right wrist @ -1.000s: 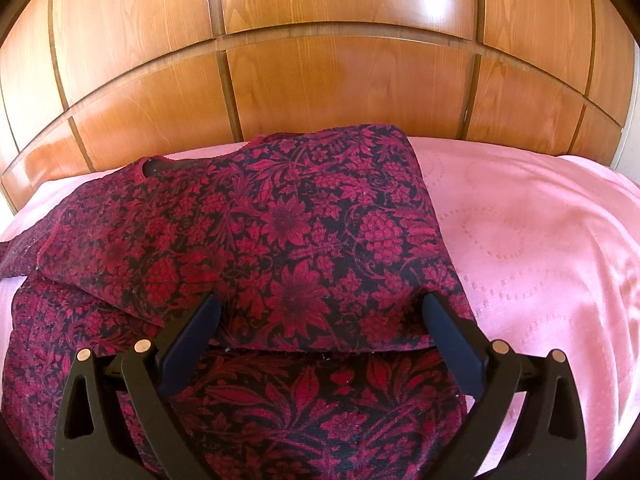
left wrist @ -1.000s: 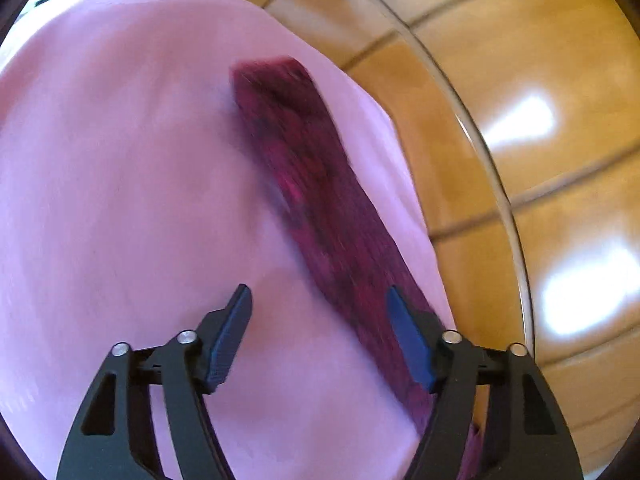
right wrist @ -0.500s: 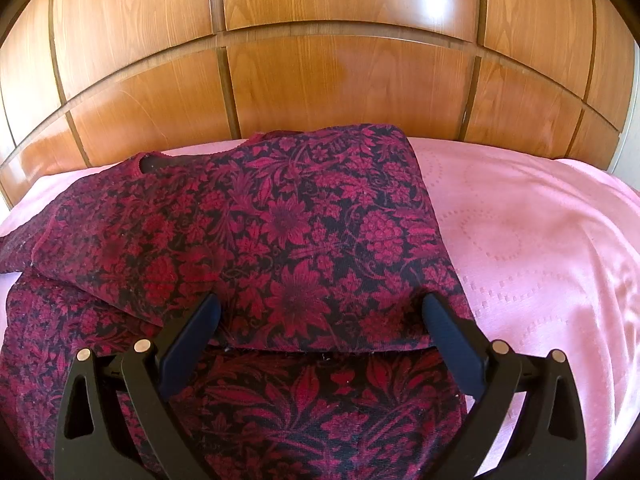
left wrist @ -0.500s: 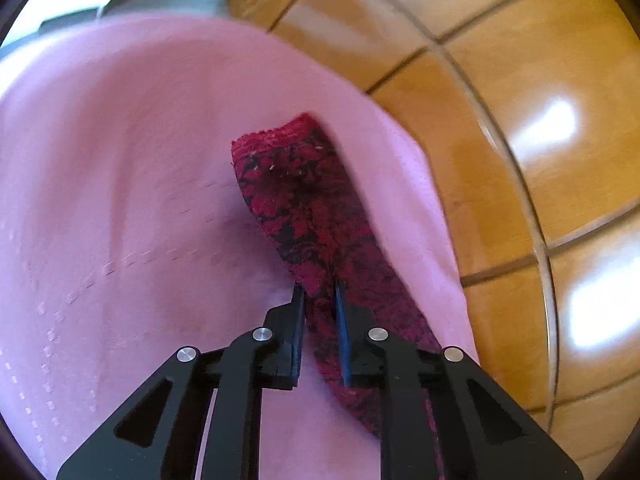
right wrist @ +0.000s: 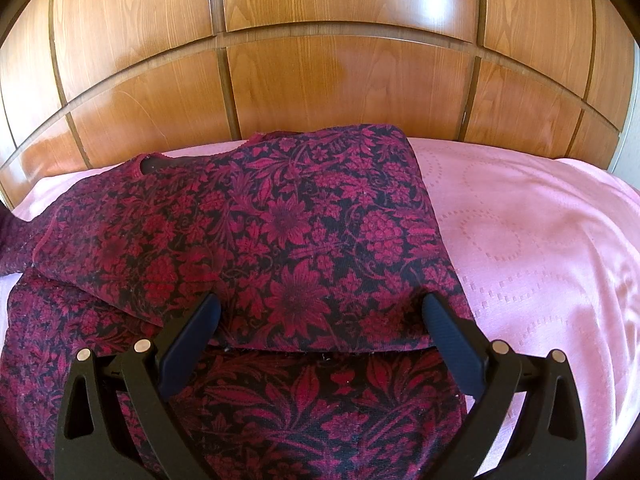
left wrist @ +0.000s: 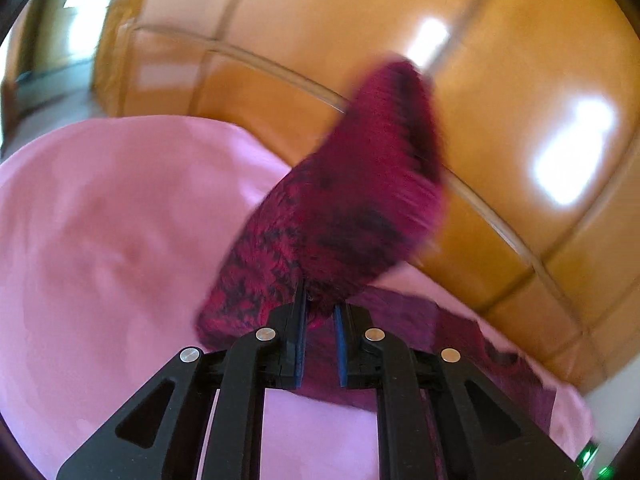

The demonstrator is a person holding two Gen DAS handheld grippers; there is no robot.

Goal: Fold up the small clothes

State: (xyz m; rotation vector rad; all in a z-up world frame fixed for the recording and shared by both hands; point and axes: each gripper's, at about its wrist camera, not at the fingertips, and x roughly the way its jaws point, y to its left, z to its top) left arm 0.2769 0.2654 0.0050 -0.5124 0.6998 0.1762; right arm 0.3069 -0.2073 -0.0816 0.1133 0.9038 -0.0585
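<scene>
Sleeve (left wrist: 344, 208) now lifted off bed (left wrist: 100, 240), left hand-held gripper (left wrist: 320, 312) clamped on it; right hand-held gripper (right wrist: 320, 312) wide apart, empty, over garment (right wrist: 260, 232).

Sleeve (left wrist: 344, 208) smeared by motion blur, floral pattern unreadable, tip lost against headboard (left wrist: 520, 80); lower part hidden behind left gripper (left wrist: 320, 312); garment (right wrist: 280, 232) cut off by left and bottom edges; fold beneath right gripper (right wrist: 320, 320) partly masked; bedspread (right wrist: 540, 240) cropped at right.
</scene>
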